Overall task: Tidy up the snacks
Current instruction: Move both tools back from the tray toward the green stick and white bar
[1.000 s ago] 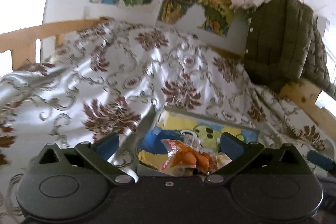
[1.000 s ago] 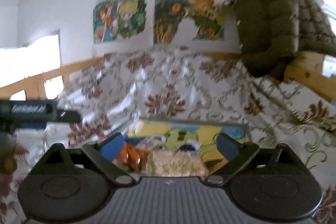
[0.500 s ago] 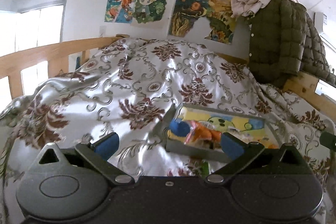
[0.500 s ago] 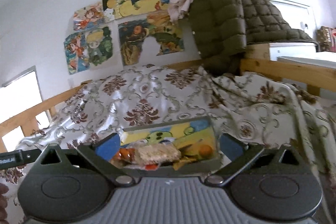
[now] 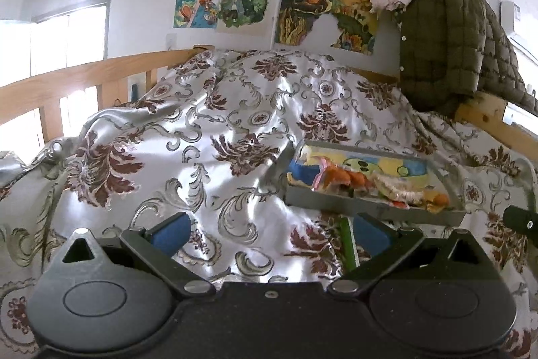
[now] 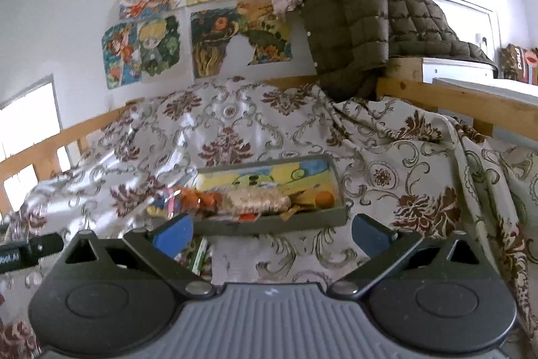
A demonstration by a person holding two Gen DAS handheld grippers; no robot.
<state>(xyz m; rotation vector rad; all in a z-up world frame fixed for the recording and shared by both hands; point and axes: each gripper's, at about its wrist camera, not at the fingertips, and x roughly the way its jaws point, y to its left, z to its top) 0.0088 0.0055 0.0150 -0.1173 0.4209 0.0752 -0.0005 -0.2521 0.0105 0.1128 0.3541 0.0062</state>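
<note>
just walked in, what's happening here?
A person with two handheld grippers is sorting snacks on a bed with a floral cover. Several packets, including an orange packet and a pale crispy one, lie in a shallow grey tray. Both the left gripper and the right gripper are open and hold nothing, short of the tray. A green packet lies on the cover just in front of it, not yet in.
</note>
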